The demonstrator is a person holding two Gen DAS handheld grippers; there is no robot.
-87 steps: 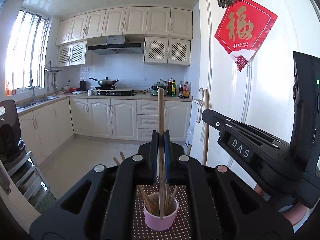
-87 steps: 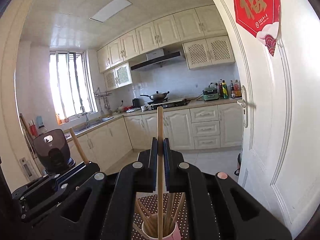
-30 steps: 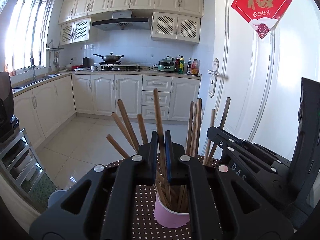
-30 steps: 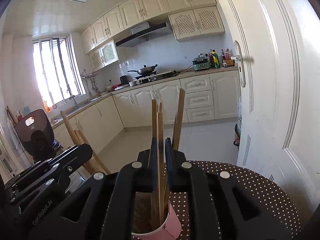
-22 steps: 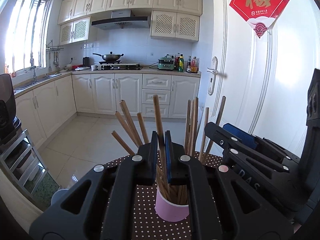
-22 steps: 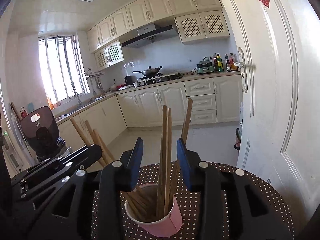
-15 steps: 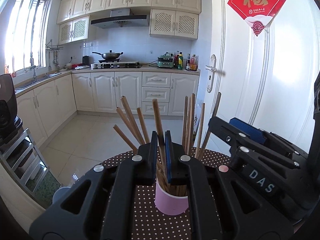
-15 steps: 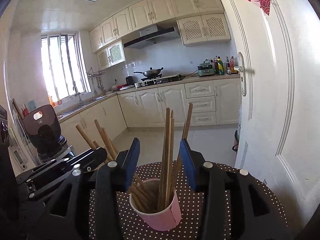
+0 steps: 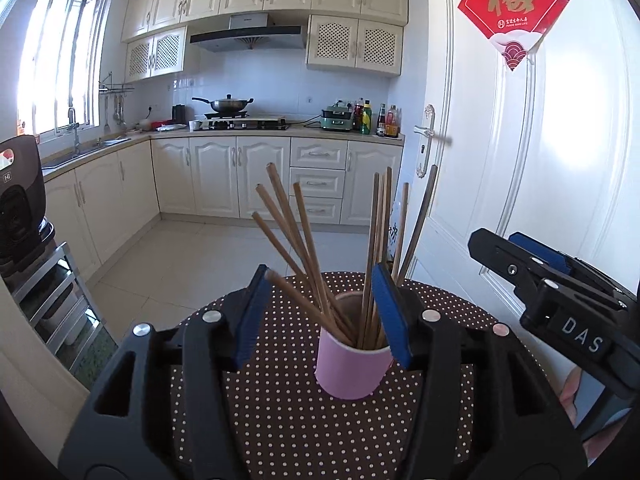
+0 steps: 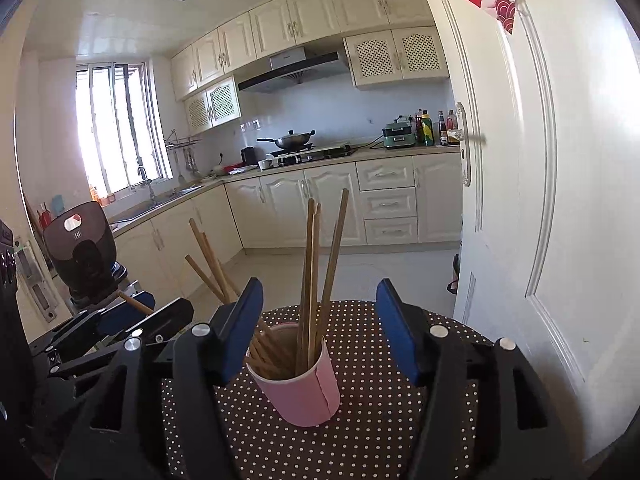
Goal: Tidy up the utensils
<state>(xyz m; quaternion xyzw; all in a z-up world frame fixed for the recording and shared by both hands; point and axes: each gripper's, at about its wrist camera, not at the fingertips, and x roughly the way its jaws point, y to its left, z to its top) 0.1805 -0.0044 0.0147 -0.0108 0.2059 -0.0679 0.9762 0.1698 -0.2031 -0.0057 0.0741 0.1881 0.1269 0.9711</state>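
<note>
A pink cup [image 9: 352, 372] [image 10: 304, 396] stands on a round table with a brown dotted cloth [image 9: 280, 420] [image 10: 380, 420]. Several wooden chopsticks [image 9: 304, 240] [image 10: 312, 264] stand in the cup, fanned out. My left gripper [image 9: 320, 276] is just in front of the cup and its jaws are opening. One chopstick leans by its left pad, and neither pad presses on it. The jaws of my right gripper [image 10: 320, 286] are opening too, with upright chopsticks in the gap but free of the pads. Each gripper shows in the other's view: the right gripper [image 9: 496, 238] and the left gripper [image 10: 156, 306].
A white door [image 9: 520, 160] stands close on the right, past the table's edge. A dark appliance [image 9: 16, 208] sits on a metal rack at the left. Cream kitchen cabinets [image 9: 224, 176] and tiled floor lie beyond the table.
Both grippers went from shut on a chopstick to open; those chopsticks now rest in the cup. Both grippers drew back a little, so the cup looks farther off.
</note>
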